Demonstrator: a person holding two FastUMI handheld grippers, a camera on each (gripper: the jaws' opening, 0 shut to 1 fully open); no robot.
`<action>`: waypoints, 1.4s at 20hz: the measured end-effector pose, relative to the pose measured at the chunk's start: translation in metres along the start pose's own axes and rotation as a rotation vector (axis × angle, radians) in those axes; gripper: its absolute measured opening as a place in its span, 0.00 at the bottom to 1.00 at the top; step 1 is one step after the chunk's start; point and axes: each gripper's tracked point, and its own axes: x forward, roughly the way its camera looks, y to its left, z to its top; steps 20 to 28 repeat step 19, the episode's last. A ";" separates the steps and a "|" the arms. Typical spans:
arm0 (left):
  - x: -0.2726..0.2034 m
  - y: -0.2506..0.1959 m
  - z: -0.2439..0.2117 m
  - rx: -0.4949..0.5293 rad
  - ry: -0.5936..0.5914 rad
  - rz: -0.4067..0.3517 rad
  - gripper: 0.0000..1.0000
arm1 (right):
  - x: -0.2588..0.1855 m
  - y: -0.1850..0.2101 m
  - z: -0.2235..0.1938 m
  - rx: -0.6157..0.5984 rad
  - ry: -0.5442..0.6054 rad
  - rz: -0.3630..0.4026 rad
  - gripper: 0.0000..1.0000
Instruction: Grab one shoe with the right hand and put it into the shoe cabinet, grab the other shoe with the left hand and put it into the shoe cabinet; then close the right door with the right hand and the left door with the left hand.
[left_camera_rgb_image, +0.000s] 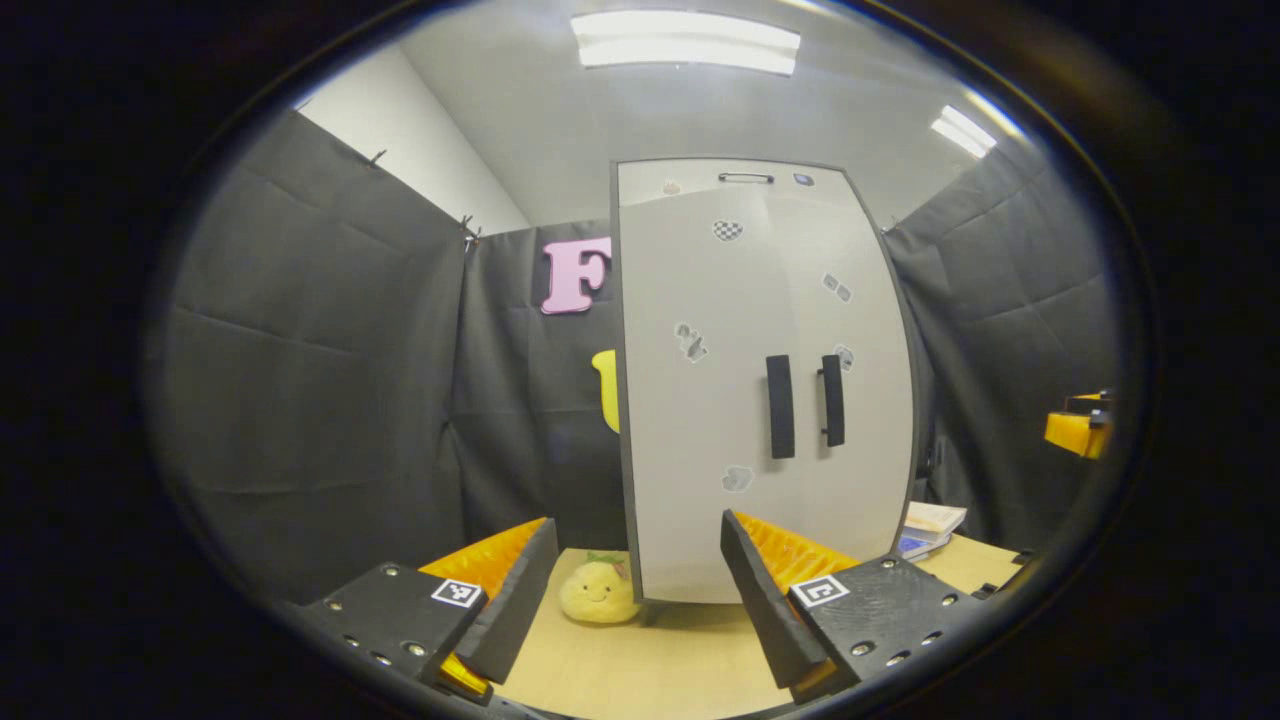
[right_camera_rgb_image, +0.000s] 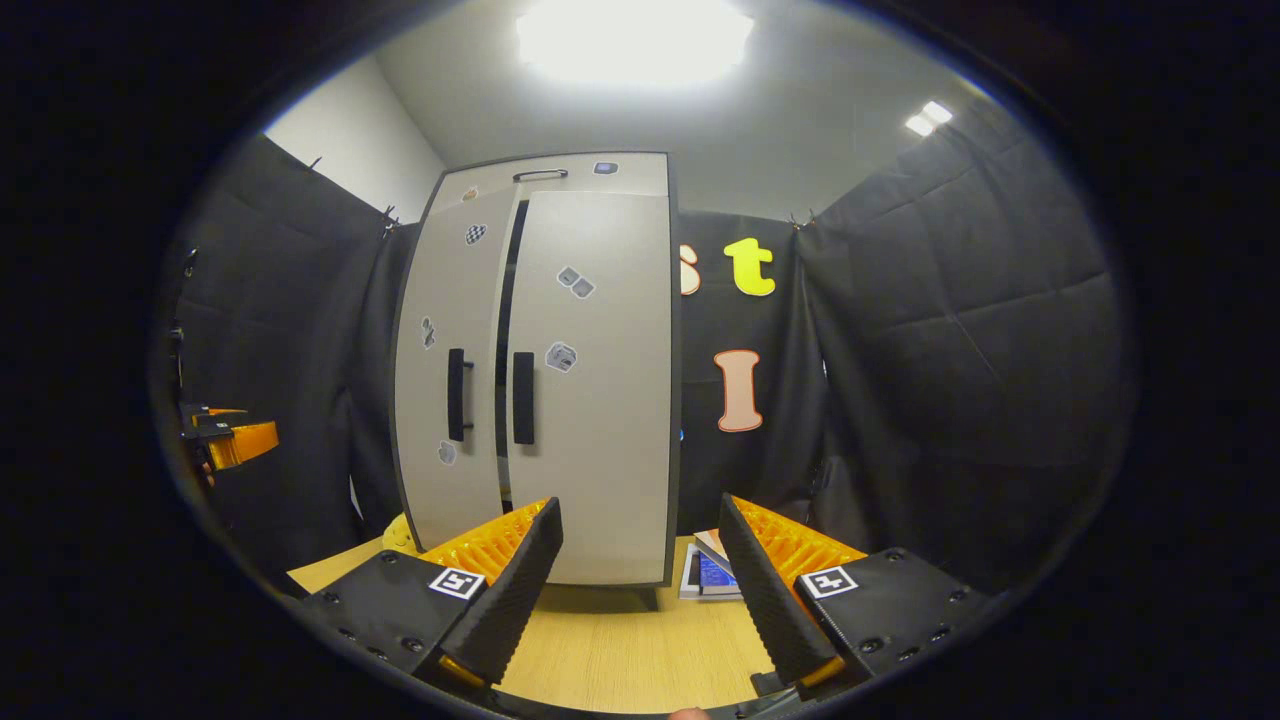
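The grey shoe cabinet (left_camera_rgb_image: 760, 380) stands upright on the wooden table, with two dark vertical handles (left_camera_rgb_image: 780, 407) side by side at mid-height. In the right gripper view the cabinet (right_camera_rgb_image: 560, 380) shows a narrow dark gap between its two doors, the left door slightly ajar. My left gripper (left_camera_rgb_image: 640, 600) is open, held back from the cabinet's lower left corner, nothing between its fingers. My right gripper (right_camera_rgb_image: 640, 590) is open too, in front of the cabinet's lower right corner, empty. The other gripper appears at the far right (left_camera_rgb_image: 1080, 428) and at the far left (right_camera_rgb_image: 225, 440).
A yellow plush toy (left_camera_rgb_image: 598, 590) sits on the wooden table (left_camera_rgb_image: 660, 660) by the cabinet's left foot. A stack of books (left_camera_rgb_image: 930, 528) lies to the cabinet's right, also seen as books (right_camera_rgb_image: 710, 572) between my right fingers. Black cloth walls enclose the booth.
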 end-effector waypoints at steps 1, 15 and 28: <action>0.000 -0.001 0.000 0.000 -0.002 -0.001 0.94 | -0.001 -0.001 0.000 0.000 0.000 -0.001 0.98; 0.000 0.000 0.001 -0.008 -0.016 0.005 0.94 | -0.006 -0.001 0.005 0.000 -0.006 -0.011 0.96; 0.000 0.001 0.002 -0.009 -0.021 0.009 0.94 | -0.007 0.001 0.007 0.000 -0.012 -0.010 0.96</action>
